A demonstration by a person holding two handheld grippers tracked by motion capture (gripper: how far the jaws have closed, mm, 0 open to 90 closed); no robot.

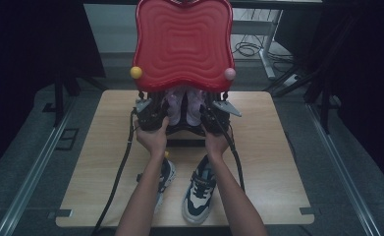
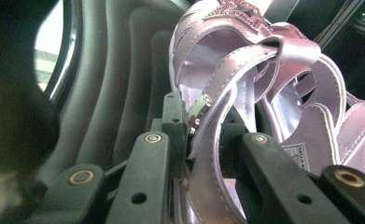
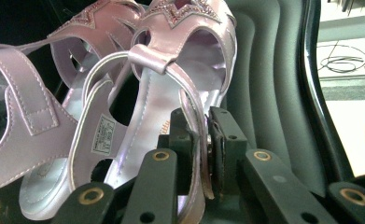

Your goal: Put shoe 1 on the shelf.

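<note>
Two lilac strappy sandals stand side by side below an upright red wavy lid. My left gripper is shut on the back strap of one sandal, with the strap pinched between its pads. My right gripper is shut on the heel strap of the other sandal, the strap squeezed between its jaws. The left sandal lies beside it in the right gripper view. A dark ribbed inner wall rises just behind the shoes.
A pair of navy-and-white sneakers lies on the wooden table near its front edge, between the person's forearms. A yellow ball and a pink ball sit at the red lid's lower corners. Cables trail from both grippers.
</note>
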